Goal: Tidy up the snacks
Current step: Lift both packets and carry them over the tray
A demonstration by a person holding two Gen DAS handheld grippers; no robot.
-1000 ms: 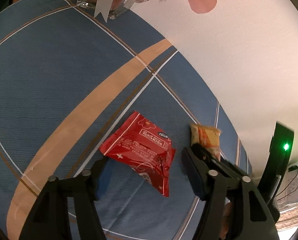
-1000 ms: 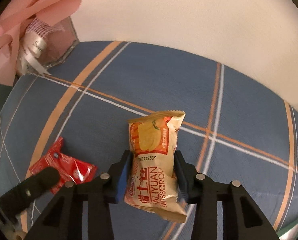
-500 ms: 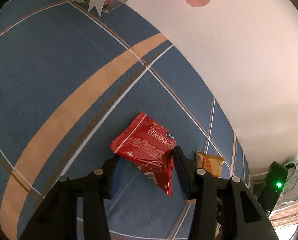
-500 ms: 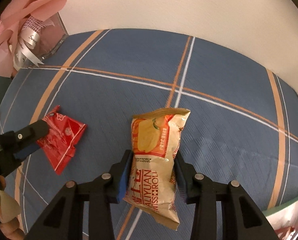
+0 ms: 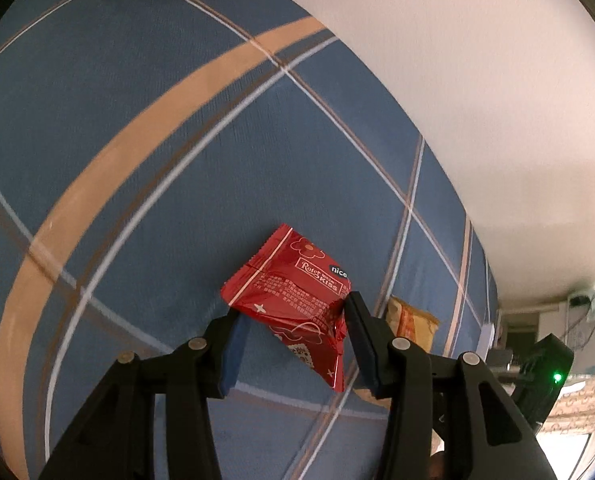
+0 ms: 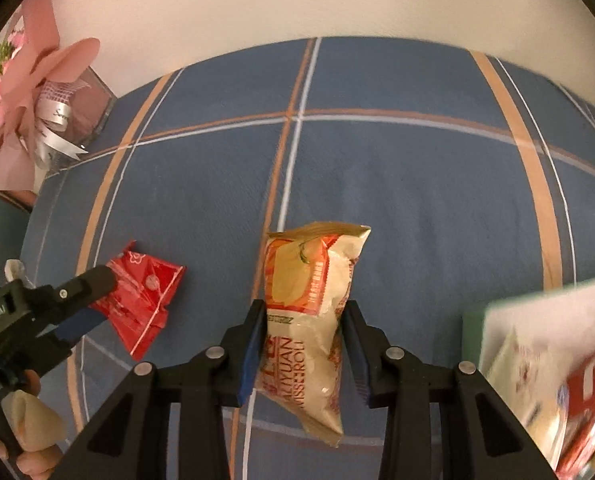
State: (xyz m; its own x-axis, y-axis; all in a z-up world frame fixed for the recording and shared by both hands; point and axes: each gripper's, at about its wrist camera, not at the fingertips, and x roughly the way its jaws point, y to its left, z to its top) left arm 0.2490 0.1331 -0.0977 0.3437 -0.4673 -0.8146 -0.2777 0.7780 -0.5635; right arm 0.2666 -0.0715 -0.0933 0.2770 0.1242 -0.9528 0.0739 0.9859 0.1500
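Observation:
My left gripper (image 5: 293, 316) is shut on a red snack packet (image 5: 293, 288) and holds it above the blue plaid cloth (image 5: 137, 140). The same packet (image 6: 145, 300) and the left gripper (image 6: 93, 300) show at the left of the right wrist view. My right gripper (image 6: 301, 320) is shut on a yellow-and-orange Swiss roll packet (image 6: 309, 312), lifted off the cloth (image 6: 417, 180). That packet (image 5: 411, 320) peeks out behind the left gripper's right finger.
A pink flower bouquet in a clear box (image 6: 37, 120) stands at the back left by the white wall. A green-edged container with colourful packets (image 6: 549, 380) is at the lower right, blurred. The right gripper's body with a green light (image 5: 545, 372) shows at the right.
Both grippers have lifted and swung to the right with their packets. The left gripper closed on the red packet. The bouquet slid away left, and the green-edged container came into the right wrist view.

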